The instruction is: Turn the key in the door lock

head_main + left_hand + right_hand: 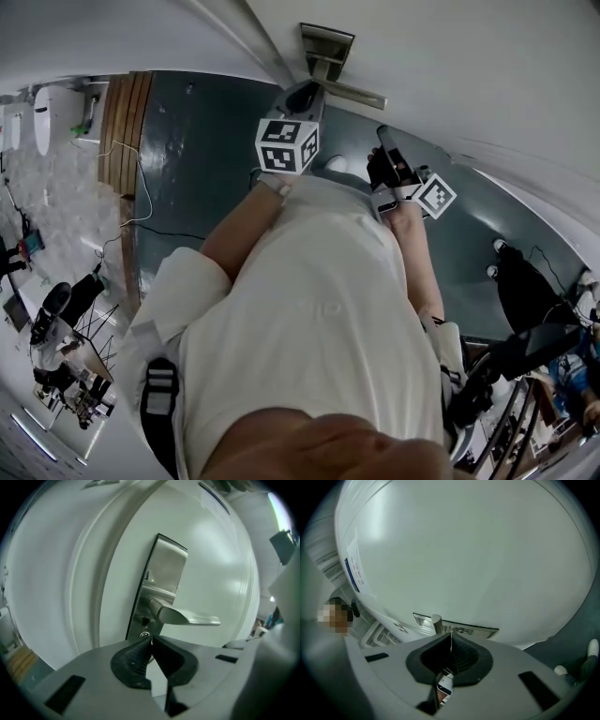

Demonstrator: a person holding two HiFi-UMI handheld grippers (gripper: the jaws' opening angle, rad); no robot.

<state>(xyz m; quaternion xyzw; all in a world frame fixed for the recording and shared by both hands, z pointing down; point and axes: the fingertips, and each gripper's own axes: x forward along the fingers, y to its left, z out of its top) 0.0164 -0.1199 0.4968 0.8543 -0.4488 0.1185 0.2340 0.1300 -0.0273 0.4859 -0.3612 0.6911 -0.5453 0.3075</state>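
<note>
You are holding your left hand-held gripper (151, 641) with its jaws pressed together right at the lock cylinder (144, 633), at the bottom end of the lock plate (161, 581), under the lever handle (187, 617). The key is probably sitting hidden behind the pads (whether they are pinching it, I cannot tell). Judging by the task, you are dealing with thin, stiff, slick metal, so be gripping its flat head squarely. Your right hand-held gripper (451, 637) is facing the door (464, 550), closed on nothing.
</note>
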